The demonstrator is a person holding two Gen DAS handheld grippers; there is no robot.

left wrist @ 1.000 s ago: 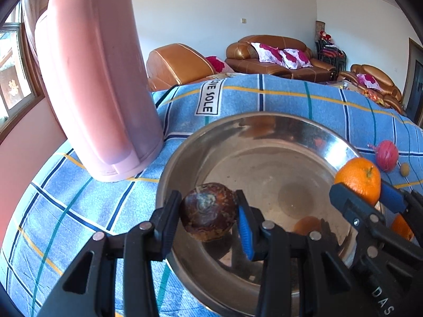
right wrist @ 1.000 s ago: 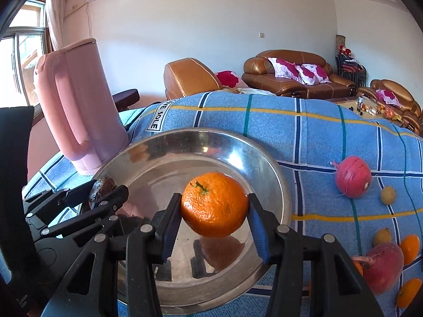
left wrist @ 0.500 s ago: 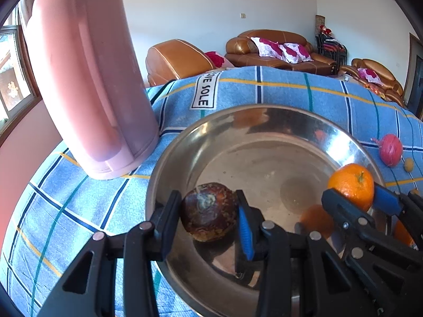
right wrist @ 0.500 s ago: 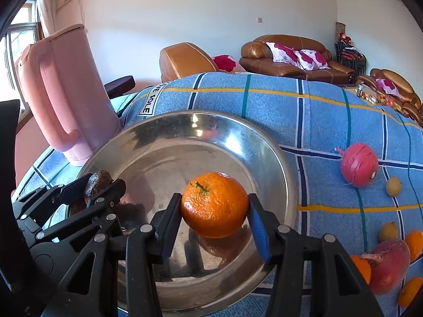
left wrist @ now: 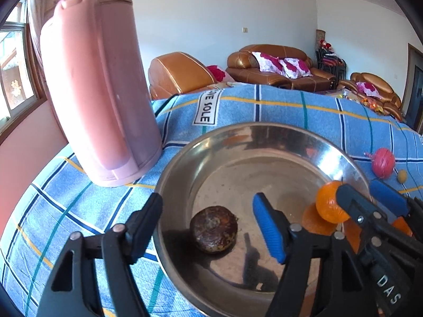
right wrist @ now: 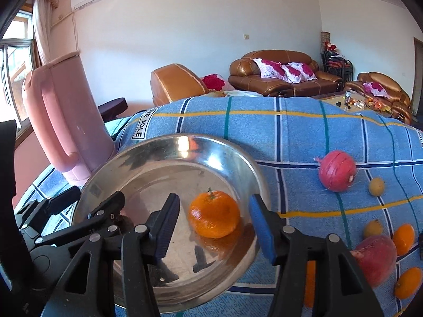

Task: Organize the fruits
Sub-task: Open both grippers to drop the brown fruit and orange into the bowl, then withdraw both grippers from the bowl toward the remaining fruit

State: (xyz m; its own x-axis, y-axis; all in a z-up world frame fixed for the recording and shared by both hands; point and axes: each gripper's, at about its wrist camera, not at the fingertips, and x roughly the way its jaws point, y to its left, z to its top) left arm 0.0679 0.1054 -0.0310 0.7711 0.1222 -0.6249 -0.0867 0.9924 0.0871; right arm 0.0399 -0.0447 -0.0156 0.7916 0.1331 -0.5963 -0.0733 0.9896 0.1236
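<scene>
A steel bowl [left wrist: 264, 134] [right wrist: 148, 153] sits on the blue checked cloth. Inside it lies a dark brown round fruit [left wrist: 214, 229], free between the fingers of my left gripper [left wrist: 211, 224], whose jaws are opening and stand wide of it. An orange [right wrist: 214, 218] [left wrist: 329, 202] rests in the bowl too. My right gripper [right wrist: 212, 224] straddles it with jaws opening and a gap on both sides. In the right wrist view the left gripper [right wrist: 87, 203] reaches in from the left, and it hides the brown fruit there.
A tall pink jug [left wrist: 97, 89] [right wrist: 66, 121] stands left of the bowl. On the cloth to the right lie two pink round fruits [right wrist: 337, 171] [right wrist: 375, 259], small yellow ones [right wrist: 376, 186] and several oranges [right wrist: 403, 239]. Brown sofas [right wrist: 280, 76] stand behind.
Both grippers have opened. The brown fruit dropped from the left gripper onto the bowl's floor, and the orange left the right gripper's pads and now sits in the bowl.
</scene>
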